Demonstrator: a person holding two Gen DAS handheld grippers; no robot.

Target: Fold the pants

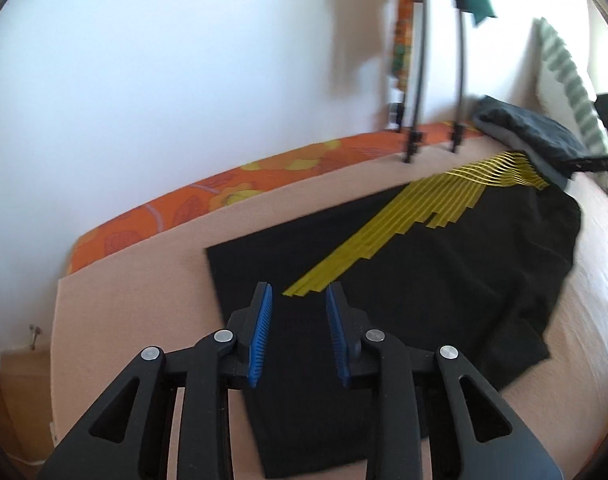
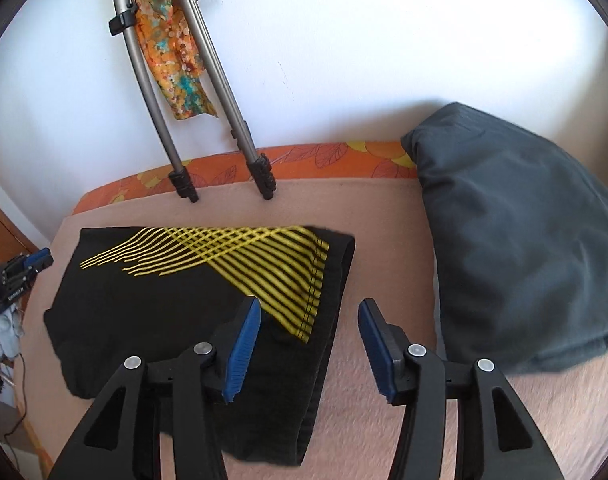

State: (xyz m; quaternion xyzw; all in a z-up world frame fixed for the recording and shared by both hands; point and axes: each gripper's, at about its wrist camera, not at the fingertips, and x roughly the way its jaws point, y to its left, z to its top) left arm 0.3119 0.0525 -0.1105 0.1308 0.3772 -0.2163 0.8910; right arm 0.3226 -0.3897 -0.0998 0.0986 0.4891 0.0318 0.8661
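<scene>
Jaws on both my left gripper (image 1: pixel 298 294) and right gripper (image 2: pixel 309 308) stand spread, pinching nothing, above the black pants (image 2: pixel 176 304) lying part-folded on the bed (image 2: pixel 383 264) — I judge a one-layer pinch would drag the fold askew

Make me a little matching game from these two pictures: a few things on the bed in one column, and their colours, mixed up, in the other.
Things:
1. pants
2. pillow
3. bed cover
4. gripper pads

Colours:
a. blue
b. peach
c. black with yellow stripes
d. dark grey

Pairs: 1-c, 2-d, 3-b, 4-a
</scene>
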